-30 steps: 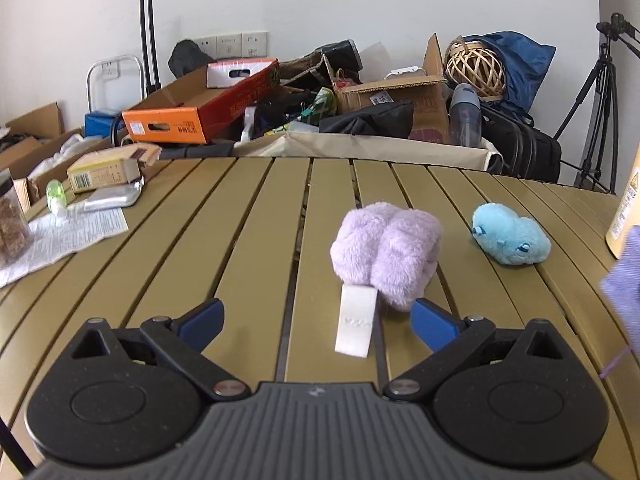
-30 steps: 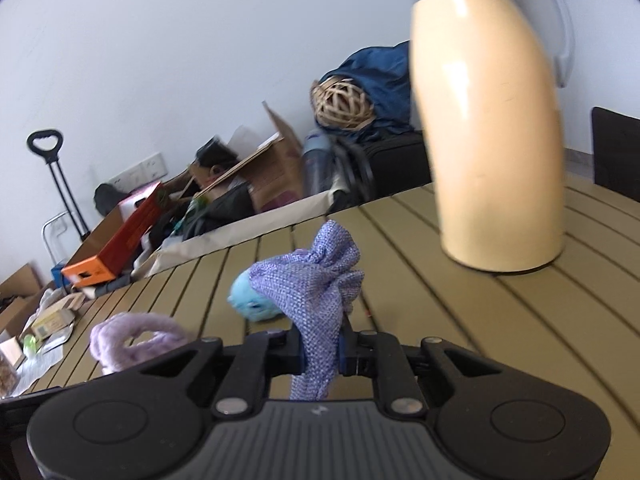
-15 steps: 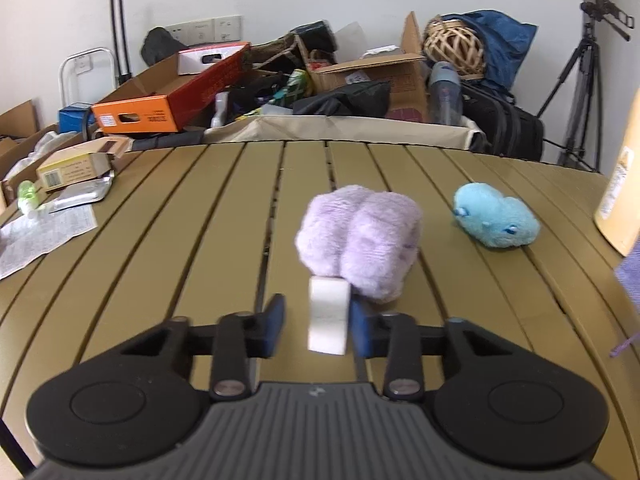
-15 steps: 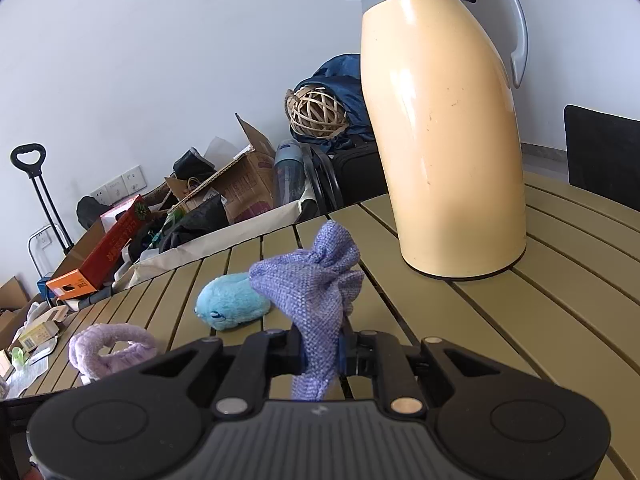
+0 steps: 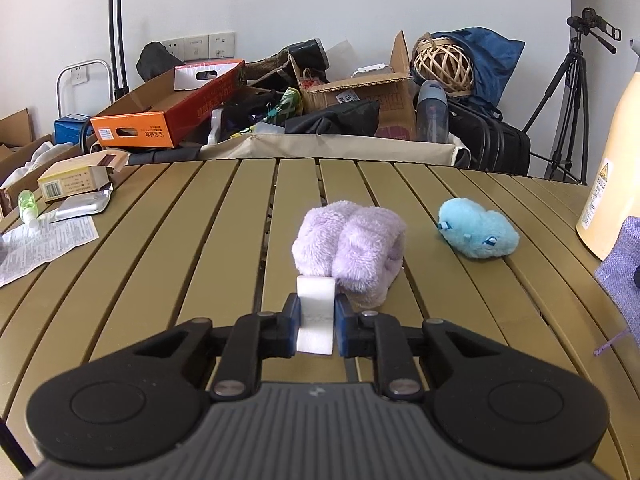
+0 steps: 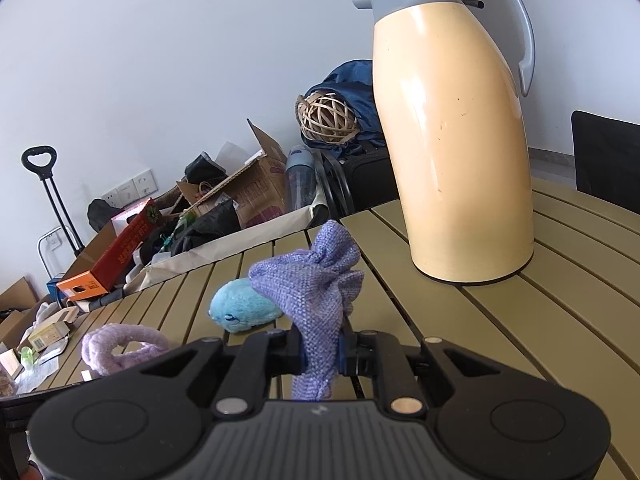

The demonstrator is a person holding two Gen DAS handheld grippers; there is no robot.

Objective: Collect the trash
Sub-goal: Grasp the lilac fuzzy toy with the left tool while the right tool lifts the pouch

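My left gripper [image 5: 316, 326] is shut on the white label tag [image 5: 315, 316] of a fluffy lilac plush item [image 5: 350, 248] that rests on the slatted olive table [image 5: 168, 248]. My right gripper [image 6: 322, 354] is shut on a purple woven cloth pouch [image 6: 316, 292], held above the table; the pouch also shows at the right edge of the left wrist view [image 5: 622, 276]. The lilac item shows in the right wrist view [image 6: 120, 346] at lower left.
A blue plush toy [image 5: 476, 234] lies right of the lilac item. A tall cream thermos jug [image 6: 452, 132] stands at the right. A printed leaflet [image 5: 36, 246], foil pack [image 5: 82, 204], small green bottle [image 5: 27, 204] and carton [image 5: 74, 180] lie at the table's left. Boxes and bags crowd the floor behind.
My left gripper has closed from wide open onto the white tag. My right gripper, holding the pouch, has shifted so the thermos sits farther right in its view.
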